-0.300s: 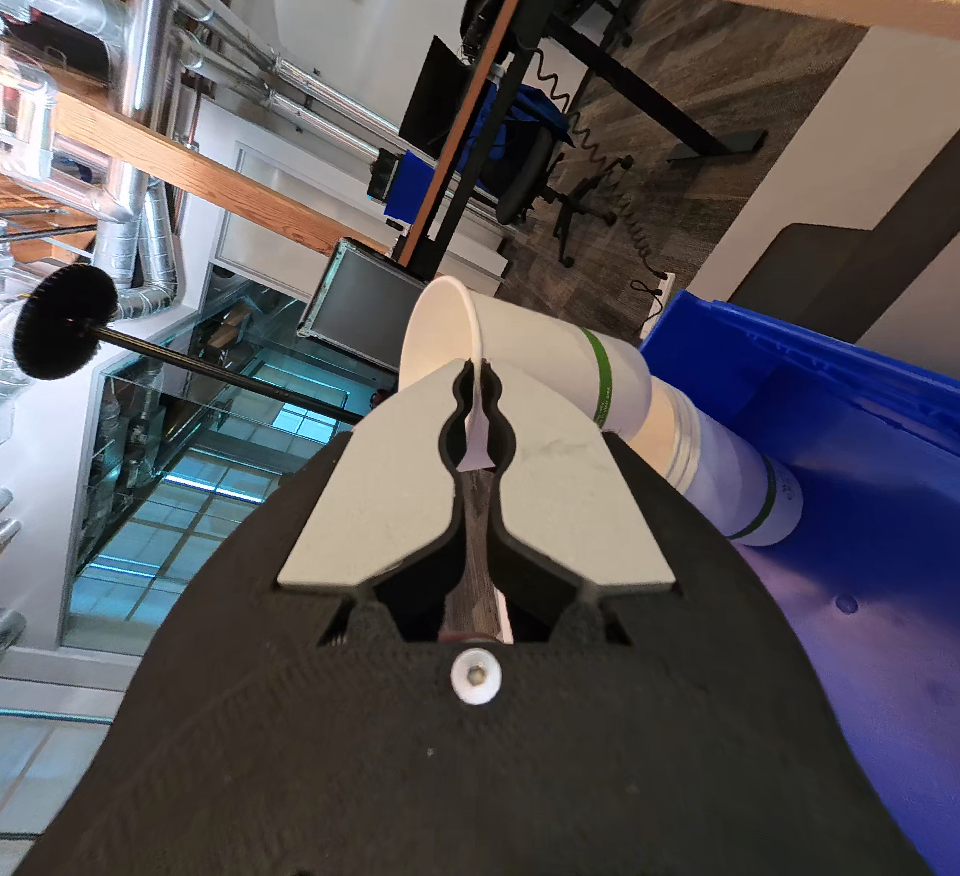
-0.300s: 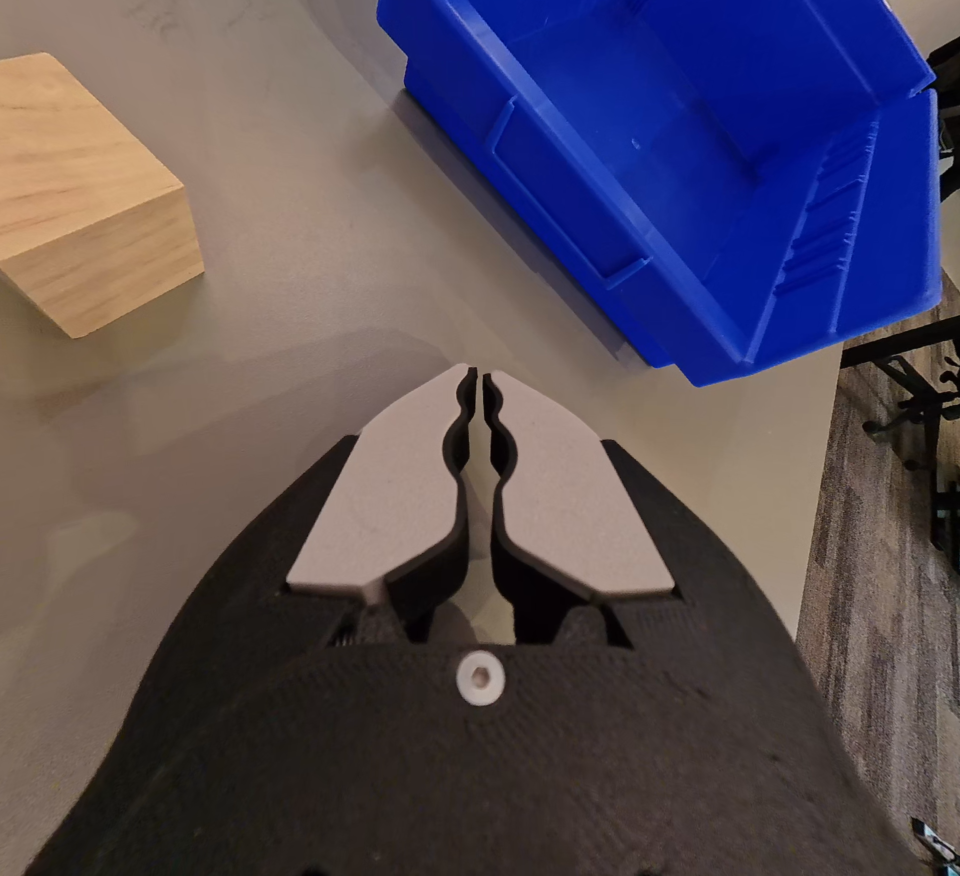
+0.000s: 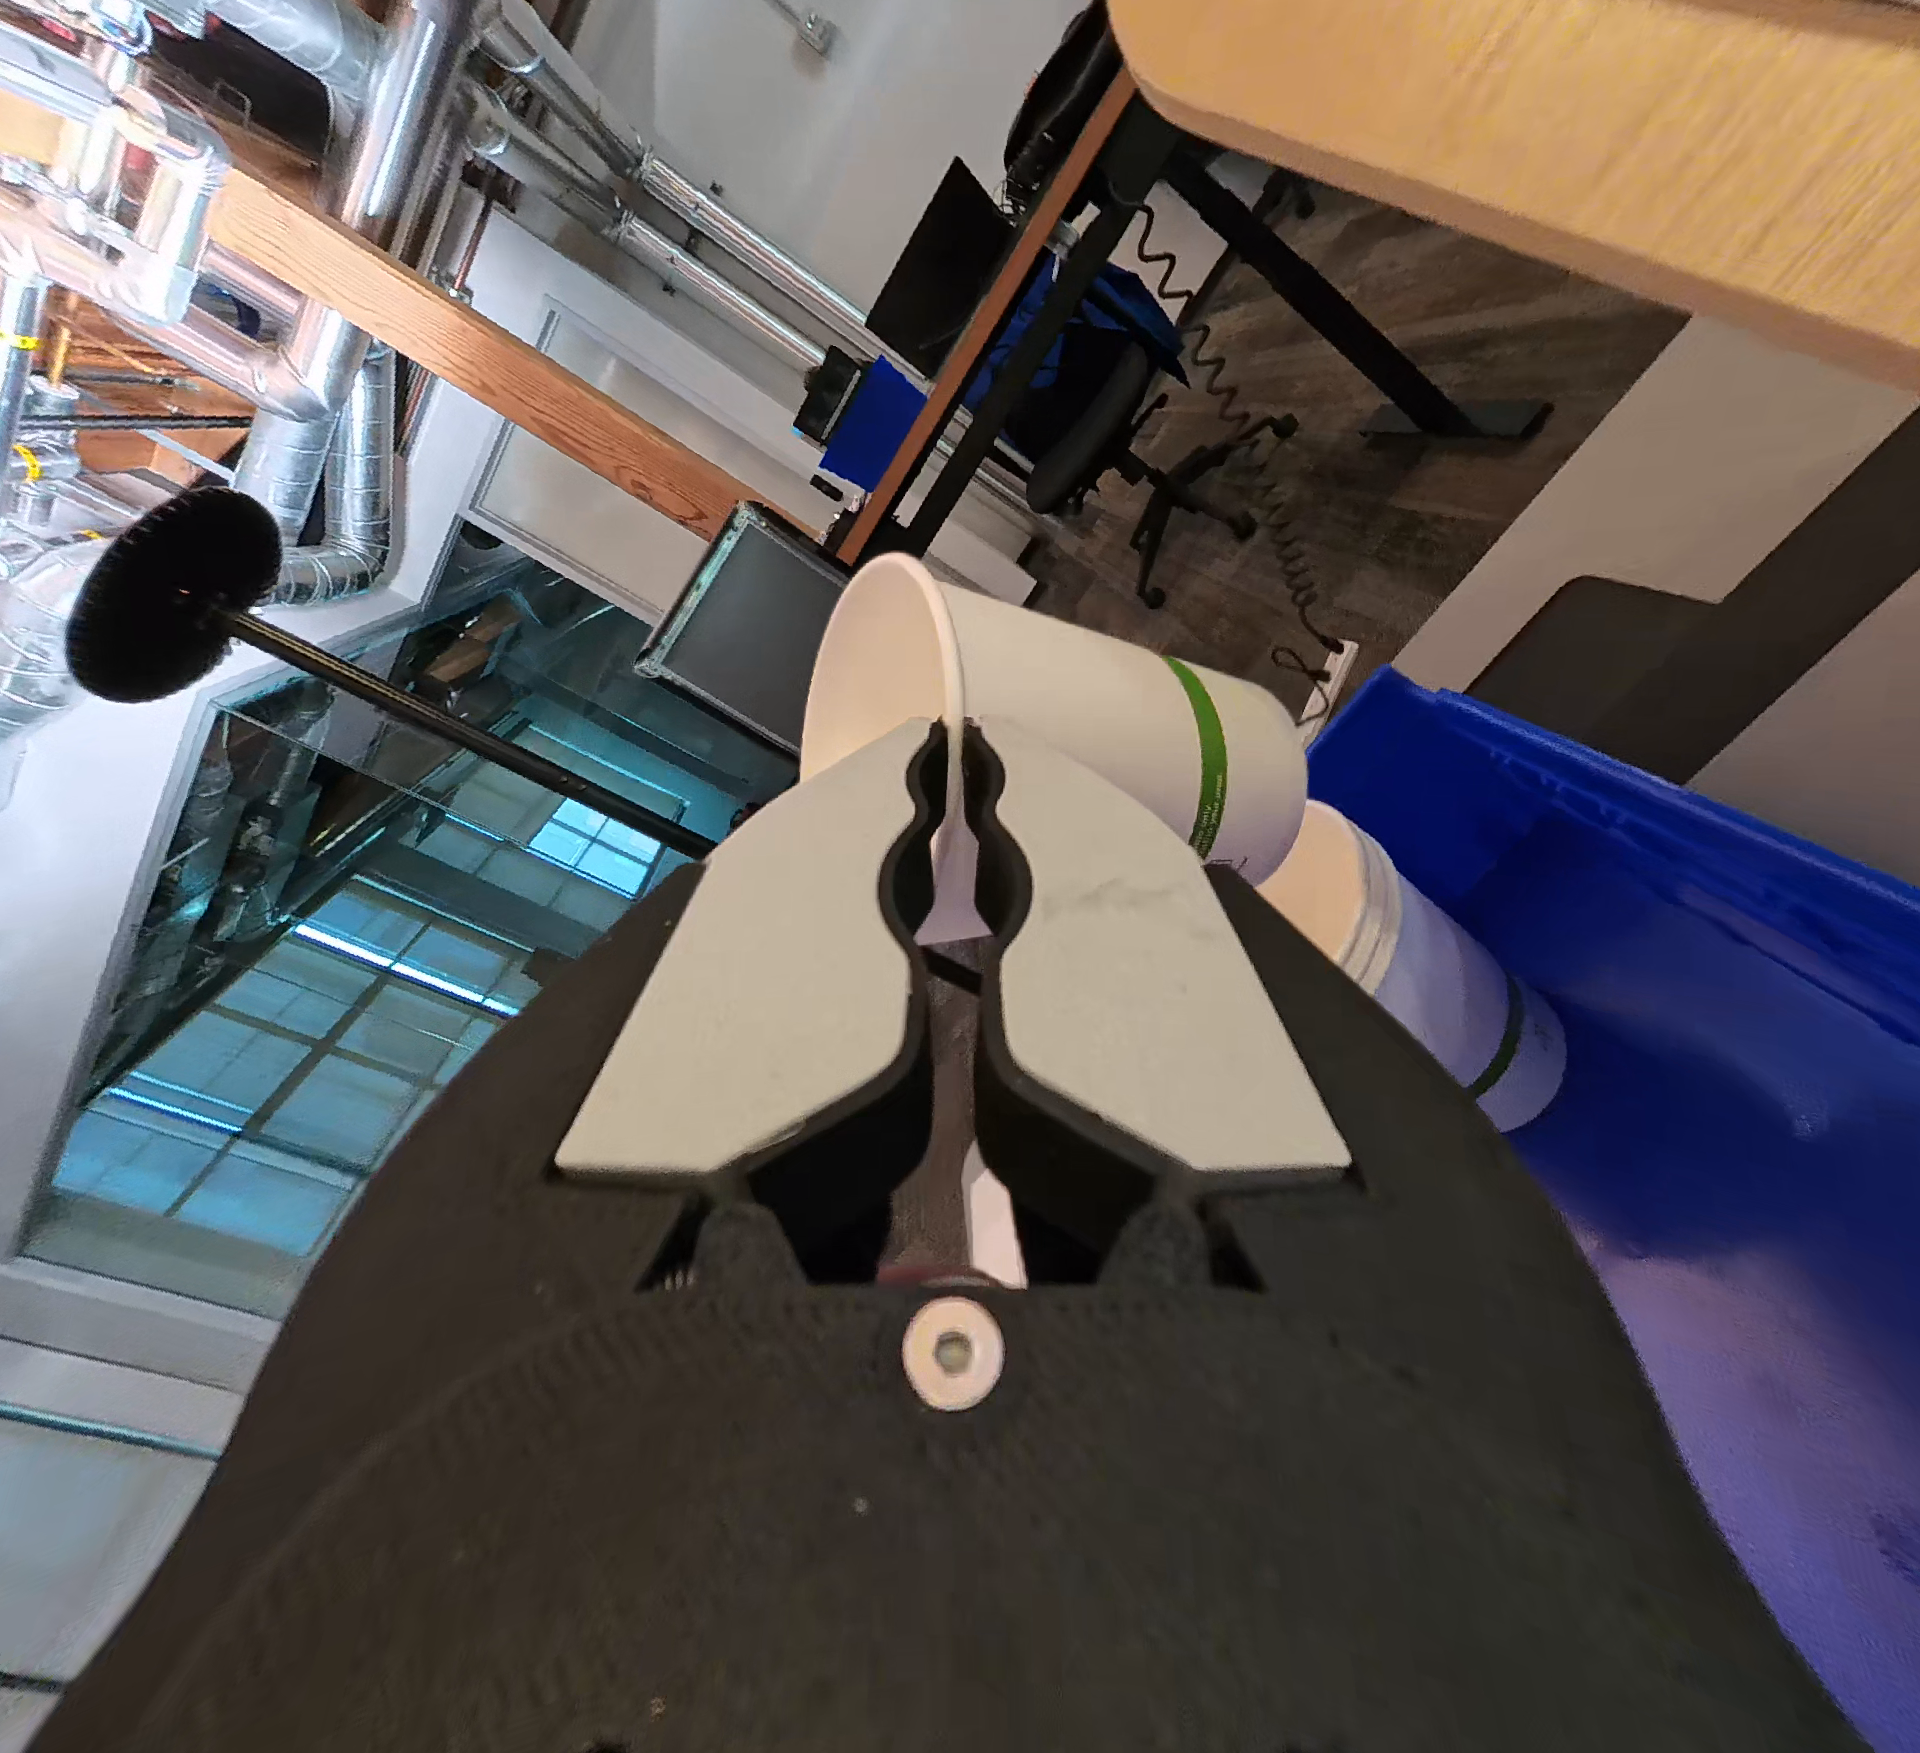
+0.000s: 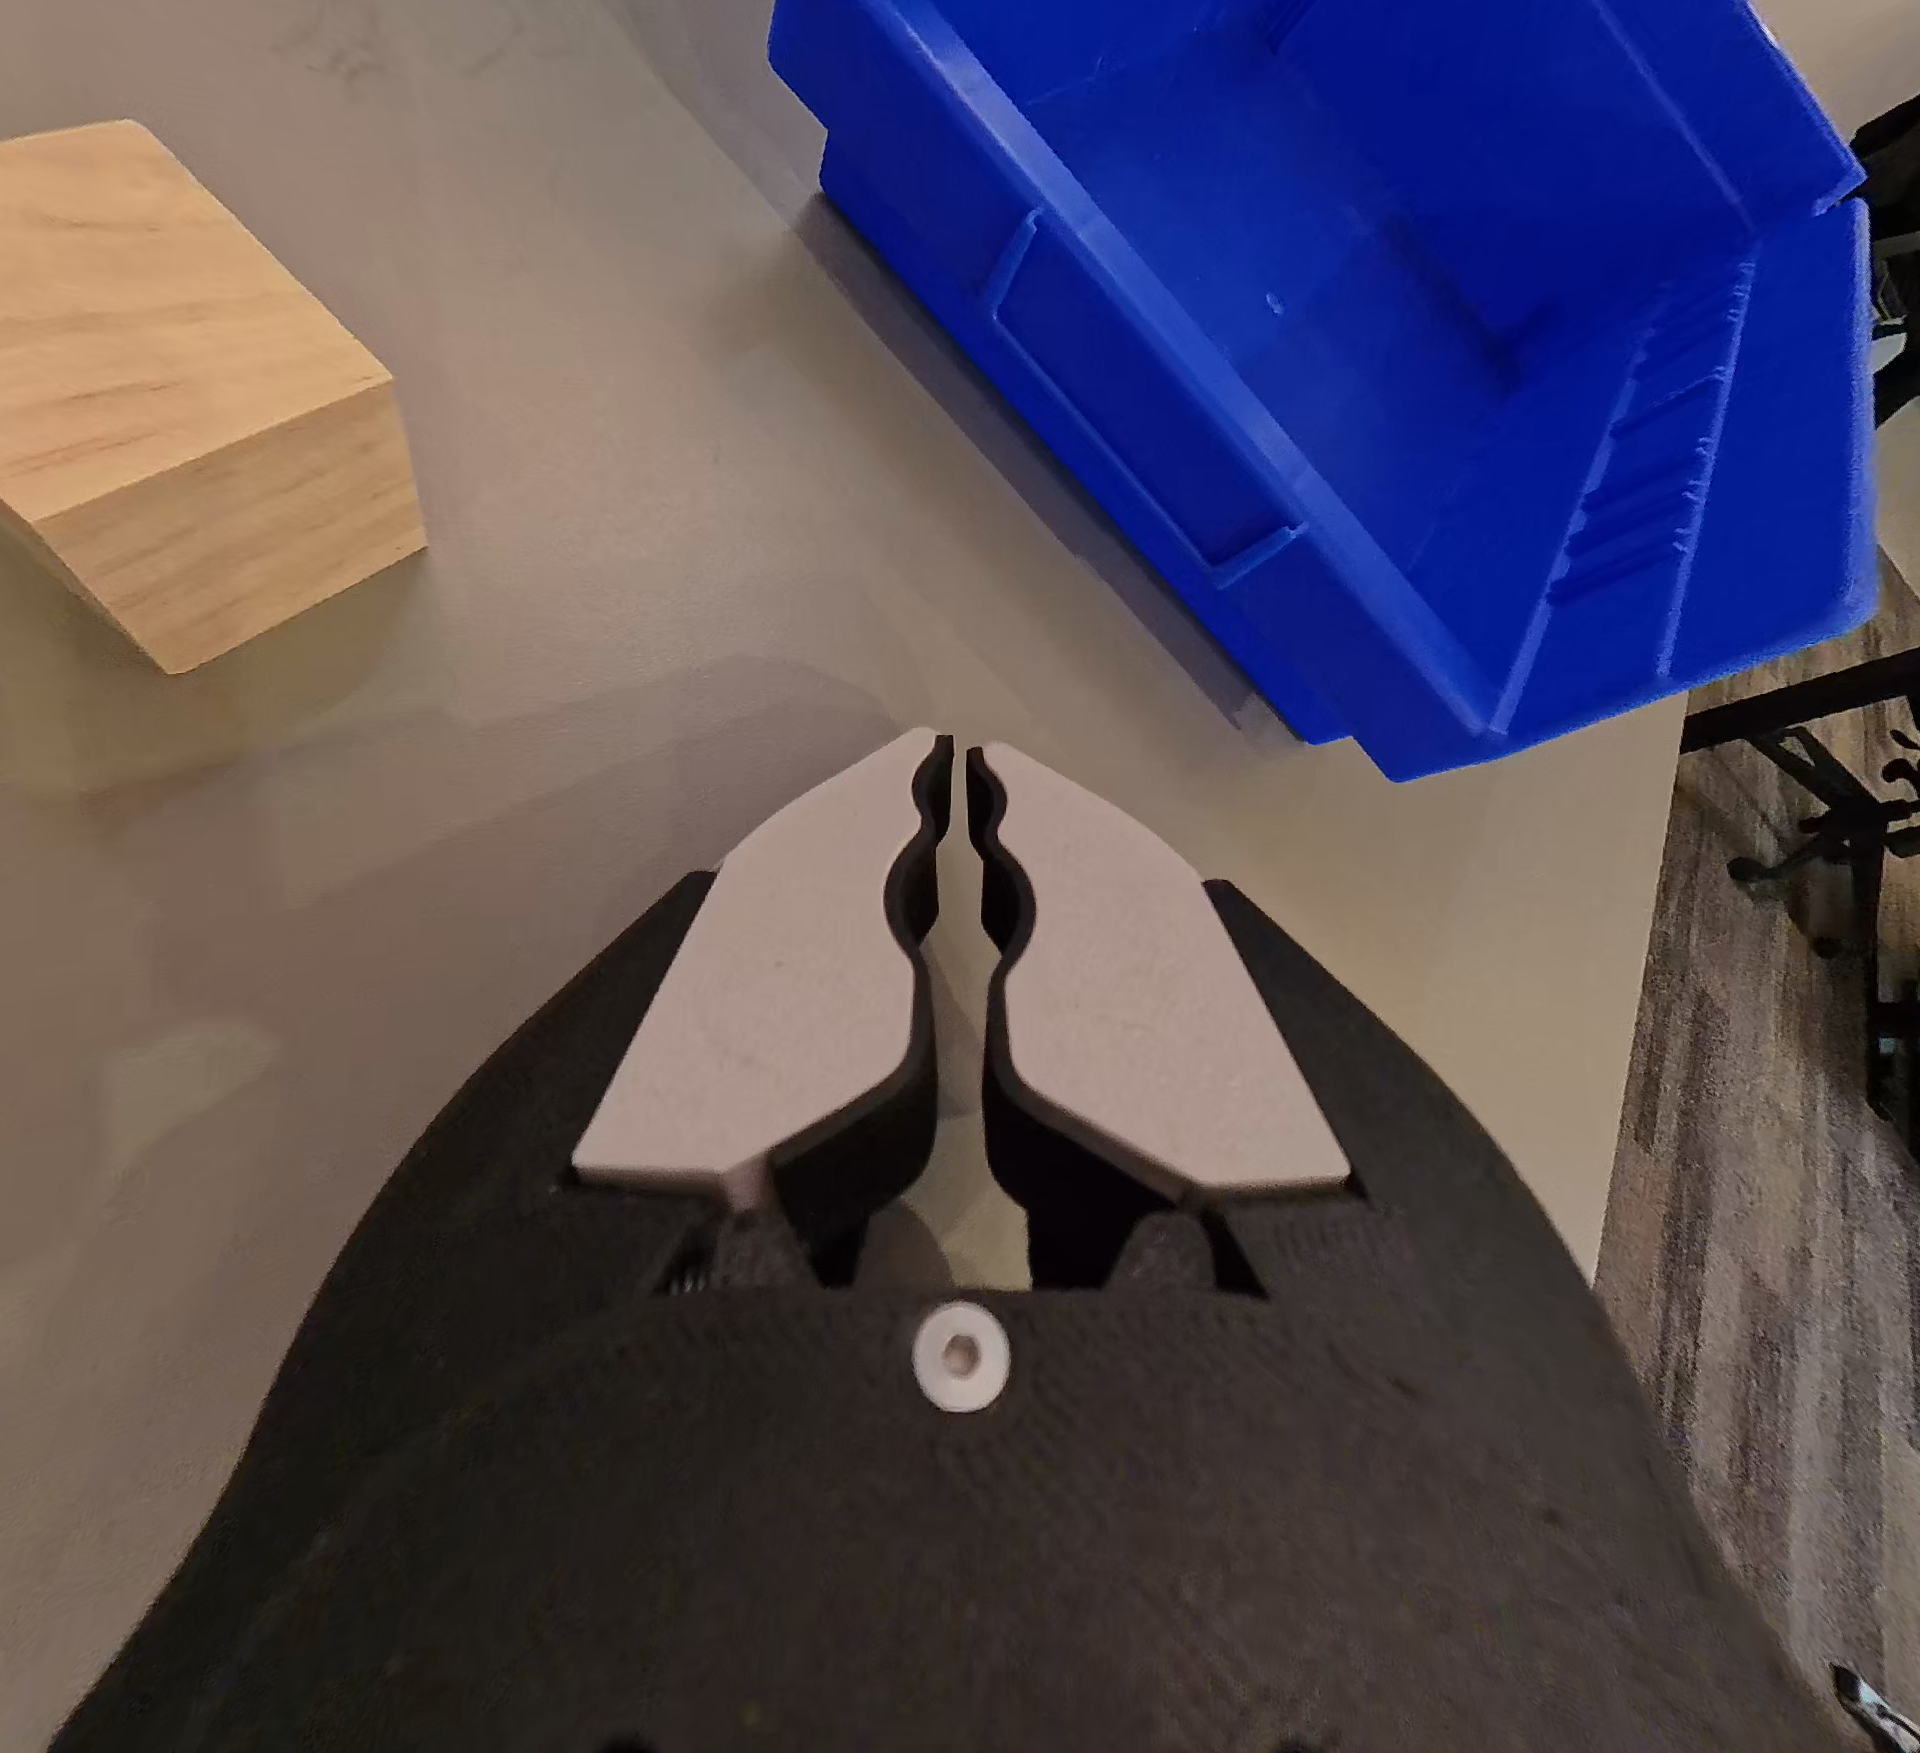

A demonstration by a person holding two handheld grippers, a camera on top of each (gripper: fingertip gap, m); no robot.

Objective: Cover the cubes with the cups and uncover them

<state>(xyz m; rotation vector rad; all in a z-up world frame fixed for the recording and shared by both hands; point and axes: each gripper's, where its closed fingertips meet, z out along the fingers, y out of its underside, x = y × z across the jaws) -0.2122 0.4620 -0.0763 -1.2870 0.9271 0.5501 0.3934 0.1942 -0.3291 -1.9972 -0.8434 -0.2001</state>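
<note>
Behind our left gripper point(image 3: 951, 737) we see an office turned on its side: metal ducts, a wooden beam, desks and a swivel chair on dark carpet. Our left gripper pinches the rim of a white paper cup point(image 3: 1049, 716) with a green band, its fingers closed tight on the thin wall. That cup is tilted with its mouth toward the left of the view, and its base sits just clear of a second cup point(image 3: 1444, 1007) that lies on its side in a blue bin point(image 3: 1662, 924) at the right. Whether the two cups touch we cannot tell.

Beneath our right gripper point(image 4: 958, 747) lies a pale grey table point(image 4: 623, 456). Our right gripper holds nothing; its fingers stand almost together, with only a thin slit between the tips. One wooden cube point(image 4: 177, 394) rests uncovered on the table at the far left, well apart from our fingertips. Another blue bin point(image 4: 1351, 249) sits at the far right, near the table's edge, with grey carpet and black chair legs beyond it.
</note>
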